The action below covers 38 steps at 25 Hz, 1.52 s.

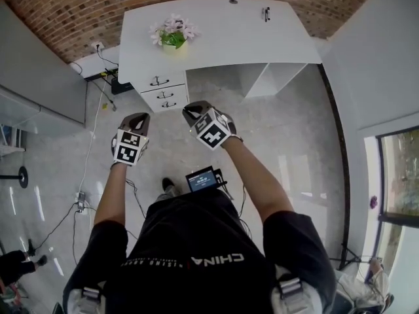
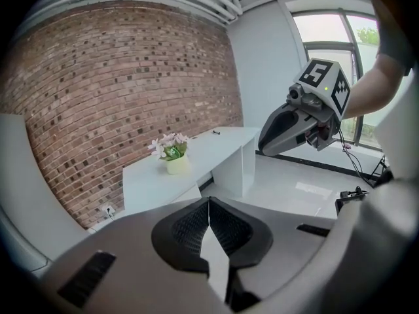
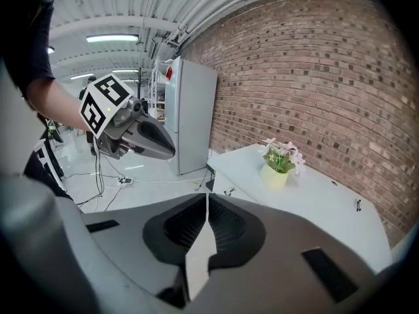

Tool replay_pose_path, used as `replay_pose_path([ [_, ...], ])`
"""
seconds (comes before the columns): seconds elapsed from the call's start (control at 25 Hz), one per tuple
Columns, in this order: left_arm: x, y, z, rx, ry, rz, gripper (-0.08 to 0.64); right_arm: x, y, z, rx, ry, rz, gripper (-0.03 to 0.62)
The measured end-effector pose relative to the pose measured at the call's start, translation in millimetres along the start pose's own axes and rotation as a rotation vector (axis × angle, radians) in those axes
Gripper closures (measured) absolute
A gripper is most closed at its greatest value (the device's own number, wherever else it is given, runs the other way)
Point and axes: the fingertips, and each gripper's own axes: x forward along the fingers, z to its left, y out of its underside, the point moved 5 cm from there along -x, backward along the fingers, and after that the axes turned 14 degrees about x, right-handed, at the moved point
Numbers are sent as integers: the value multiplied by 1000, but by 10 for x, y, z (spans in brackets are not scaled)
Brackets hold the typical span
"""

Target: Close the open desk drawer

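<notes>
Both tools are in the air over the grey floor (image 1: 288,136), well short of the furniture. The left hand-held gripper (image 1: 135,118) has its jaws pressed together with nothing between them, and the right hand-held gripper (image 1: 194,112) is likewise closed and empty. Their own views show the ribbed pads meeting along one line.

The drawer stack (image 1: 163,91) sits under the left end of the white tabletop (image 1: 222,41), in the upper middle of the head view, below the potted flowers (image 1: 173,34). From here I cannot tell for sure which front stands out. The lower ones seem to sit slightly proud, but that is my reading.

What matters for the push: the stack lies up-frame from both tools and roughly between them, so neither is clearly nearer. The drawer fronts run across the frame, left to right with a slight tilt, so I judge the closing shove should go up-frame toward the brick wall (image 1: 98,5) — square to that face. Both tools already point that way and downward, apart from the fronts.
</notes>
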Motion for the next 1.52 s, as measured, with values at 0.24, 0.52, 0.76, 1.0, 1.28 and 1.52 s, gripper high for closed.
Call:
replay_pose_path([
  [0.24,-135,33,-433,-16,-16,58,548,-214,237,32,17,-62,-29,571],
  [0.52,-494,146,-900,-11,-10,63,548,-477,596,440,-13,-77,-8,571],
  [0.76,-1101,156,-1187,-3,-49,12,548,-802,692,918,-34,-71,-22,571],
  [1.0,-1871,523,-1774,-20,-65,3,548,-1136,904,1802,-76,-89,-45,571],
  [1.28,-2628,916,-2550,-26,-50,21,548,-1662,1511,2612,-41,-61,-17,571],
  [1.52,-2920,969,-3026,-38,-24,6,548,-2109,1928,2933,-9,-34,-3,571],
])
